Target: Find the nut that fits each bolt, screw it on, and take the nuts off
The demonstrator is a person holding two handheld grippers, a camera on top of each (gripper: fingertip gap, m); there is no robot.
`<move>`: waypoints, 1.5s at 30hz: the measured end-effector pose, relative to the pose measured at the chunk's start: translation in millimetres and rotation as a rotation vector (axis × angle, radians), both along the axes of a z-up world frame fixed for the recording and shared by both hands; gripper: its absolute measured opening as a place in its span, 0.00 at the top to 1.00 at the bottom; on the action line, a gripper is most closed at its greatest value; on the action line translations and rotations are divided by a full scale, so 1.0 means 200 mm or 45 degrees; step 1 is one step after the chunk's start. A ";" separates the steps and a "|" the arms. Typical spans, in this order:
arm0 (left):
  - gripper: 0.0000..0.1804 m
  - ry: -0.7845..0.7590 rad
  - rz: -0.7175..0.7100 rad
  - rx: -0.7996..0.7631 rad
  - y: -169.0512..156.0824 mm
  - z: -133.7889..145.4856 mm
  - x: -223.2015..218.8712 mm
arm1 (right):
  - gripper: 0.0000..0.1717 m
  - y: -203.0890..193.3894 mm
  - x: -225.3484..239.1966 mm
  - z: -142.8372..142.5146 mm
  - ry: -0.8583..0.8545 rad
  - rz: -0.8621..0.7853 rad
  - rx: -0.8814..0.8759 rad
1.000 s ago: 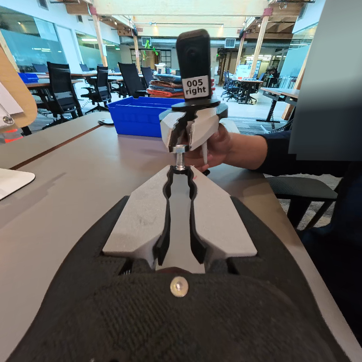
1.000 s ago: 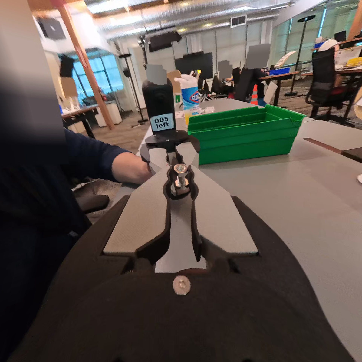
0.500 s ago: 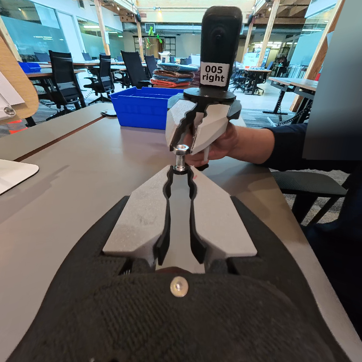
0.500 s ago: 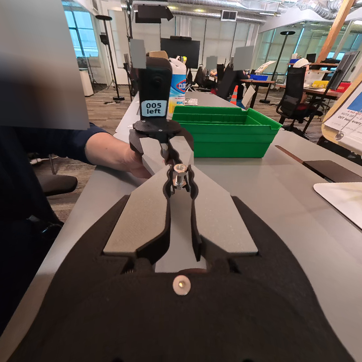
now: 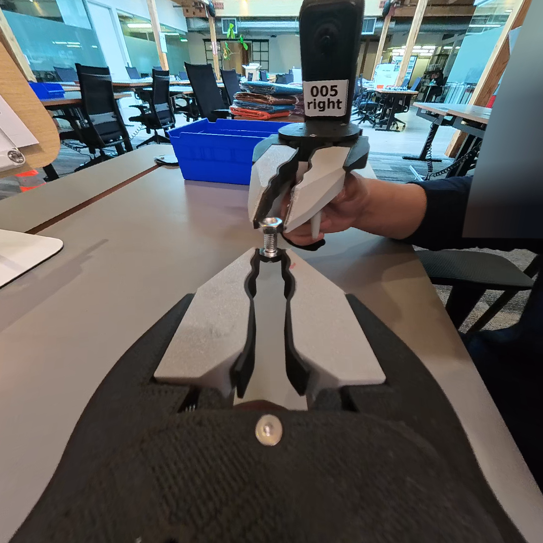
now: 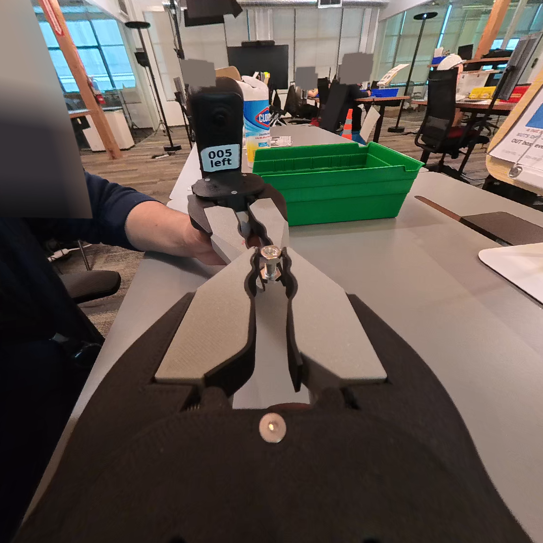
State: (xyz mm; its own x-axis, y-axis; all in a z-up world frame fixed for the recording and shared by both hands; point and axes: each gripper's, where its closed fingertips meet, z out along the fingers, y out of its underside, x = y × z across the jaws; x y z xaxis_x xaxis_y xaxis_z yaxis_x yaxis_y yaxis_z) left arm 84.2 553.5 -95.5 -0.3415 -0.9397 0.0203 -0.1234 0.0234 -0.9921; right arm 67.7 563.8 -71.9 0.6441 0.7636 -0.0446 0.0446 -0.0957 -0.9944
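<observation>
1. The bolt (image 5: 269, 238) stands upright in the air between the two grippers, its hex head up and its threaded shank down.
2. The right gripper (image 6: 271, 258) has its jaws clenched on the bolt's hex head, one pad pressed against each side of it.
3. The left gripper (image 5: 270, 258) has its jaws clenched on a nut (image 6: 270, 275) at the lower end of the shank, the jaw tips meeting it from both sides.
4. The two grippers meet nose to nose over the near edge of the grey worktop (image 5: 132, 235), each held by a hand in a dark sleeve.
5. The room is an open office with black chairs, wooden posts and more desks behind.
6. The left wrist view alone shows a blue bin (image 5: 217, 155) on the worktop behind the right gripper, folded cloths (image 5: 264, 100) beyond it, and the bare thread between head and nut.
7. The right wrist view alone shows a green bin (image 6: 338, 182), a wipes canister (image 6: 257, 123) behind the left gripper, and the hollow top of the bolt head, seen from above.
</observation>
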 end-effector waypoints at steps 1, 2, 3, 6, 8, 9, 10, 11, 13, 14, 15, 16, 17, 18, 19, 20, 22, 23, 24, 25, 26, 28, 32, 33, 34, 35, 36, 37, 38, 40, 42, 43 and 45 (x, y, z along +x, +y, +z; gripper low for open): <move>0.93 0.001 0.003 0.004 0.00 0.00 0.00 | 0.93 0.00 0.00 0.00 0.000 -0.014 -0.003; 0.93 0.002 0.007 0.007 0.00 0.00 0.00 | 0.93 0.00 0.00 0.00 0.001 -0.032 -0.005; 0.93 0.005 0.009 0.009 0.00 0.00 0.00 | 0.93 0.00 0.00 0.00 0.005 -0.050 -0.009; 0.93 0.016 0.018 0.006 0.01 -0.01 0.01 | 0.93 0.01 0.01 -0.01 0.040 -0.110 -0.021; 0.93 0.025 0.027 0.004 0.01 -0.02 0.01 | 0.93 0.02 0.02 -0.02 0.062 -0.157 -0.023; 0.93 0.030 0.031 0.001 0.02 -0.02 0.01 | 0.93 0.02 0.02 -0.02 0.072 -0.183 -0.024; 0.93 0.036 0.035 -0.001 0.02 -0.03 0.01 | 0.93 0.03 0.02 -0.03 0.077 -0.209 -0.025; 0.93 0.043 0.035 -0.004 0.02 -0.03 0.01 | 0.93 0.03 0.02 -0.03 0.075 -0.230 -0.023; 0.93 0.048 0.029 -0.013 0.02 -0.04 0.01 | 0.93 0.03 0.03 -0.04 0.054 -0.254 -0.012; 0.93 0.047 0.028 -0.014 0.02 -0.03 0.01 | 0.93 0.03 0.03 -0.03 0.049 -0.257 -0.007; 0.93 0.047 0.026 -0.014 0.02 -0.03 0.01 | 0.93 0.03 0.03 -0.03 0.051 -0.253 -0.008; 0.93 0.046 0.024 -0.015 0.02 -0.03 0.01 | 0.93 0.03 0.03 -0.03 0.055 -0.245 -0.010; 0.93 0.045 0.022 -0.016 0.02 -0.03 0.01 | 0.93 0.03 0.03 -0.03 0.059 -0.237 -0.012; 0.93 0.045 0.020 -0.018 0.02 -0.03 0.01 | 0.93 0.02 0.03 -0.03 0.060 -0.231 -0.012; 0.93 0.045 0.019 -0.018 0.02 -0.03 0.01 | 0.93 0.02 0.03 -0.03 0.057 -0.227 -0.010; 0.93 0.044 0.016 -0.019 0.01 -0.03 0.01 | 0.93 0.02 0.02 -0.03 0.054 -0.220 -0.003; 0.93 0.042 0.016 -0.021 0.01 -0.03 0.01 | 0.91 0.01 0.02 -0.02 0.057 -0.193 0.011; 0.93 0.042 0.016 -0.023 0.02 -0.03 0.01 | 0.89 0.00 0.01 -0.01 0.056 -0.177 0.012; 0.93 0.042 0.015 -0.026 0.02 -0.03 0.01 | 0.89 0.00 0.02 -0.01 0.053 -0.163 0.015; 0.93 0.040 0.012 -0.031 0.02 -0.03 0.01 | 0.89 0.00 0.02 0.00 0.054 -0.161 0.024; 0.93 0.039 0.008 -0.036 0.01 -0.02 0.01 | 0.89 -0.01 0.03 0.01 0.058 -0.152 0.032; 0.93 0.037 0.004 -0.039 0.01 -0.02 0.01 | 0.88 -0.02 0.04 0.02 0.070 -0.117 0.046; 0.93 0.039 -0.011 -0.040 0.00 -0.03 0.01 | 0.89 -0.03 0.07 0.05 0.032 -0.054 0.067; 0.93 0.041 -0.010 -0.038 0.00 -0.03 0.01 | 0.89 -0.03 0.07 0.05 0.017 -0.050 0.070; 0.93 0.041 -0.011 -0.036 0.00 -0.03 0.01 | 0.88 -0.03 0.07 0.05 -0.002 -0.040 0.073; 0.93 0.043 -0.012 -0.038 0.00 -0.03 0.01 | 0.88 -0.03 0.06 0.05 -0.031 -0.023 0.080; 0.93 0.043 -0.012 -0.041 0.00 -0.03 0.01 | 0.88 -0.03 0.05 0.04 -0.068 -0.019 0.094; 0.93 0.044 -0.015 -0.043 0.00 -0.03 0.01 | 0.88 -0.04 0.04 0.04 -0.110 -0.014 0.113; 0.93 0.045 -0.019 -0.046 0.00 -0.03 0.01 | 0.88 -0.04 0.02 0.03 -0.153 -0.007 0.128; 0.93 0.044 -0.027 -0.046 -0.01 -0.03 0.01 | 0.88 -0.03 0.02 0.01 -0.225 -0.021 0.143; 0.93 0.043 -0.036 -0.043 -0.02 -0.03 0.01 | 0.88 -0.02 0.02 -0.01 -0.255 -0.009 0.141; 0.93 0.043 -0.043 -0.041 -0.03 -0.03 0.01 | 0.88 -0.02 0.01 -0.01 -0.256 0.005 0.140; 0.93 0.040 -0.050 -0.042 -0.03 -0.02 0.00 | 0.90 -0.03 0.01 -0.01 -0.264 0.032 0.150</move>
State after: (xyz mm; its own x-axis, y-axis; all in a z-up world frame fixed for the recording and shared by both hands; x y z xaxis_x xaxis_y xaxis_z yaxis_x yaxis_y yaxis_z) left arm 85.2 547.2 -100.5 -0.3766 -0.9243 0.0623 -0.1541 -0.0038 -0.9881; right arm 68.8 558.5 -74.1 0.6108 0.7717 0.1774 0.2502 0.0245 -0.9679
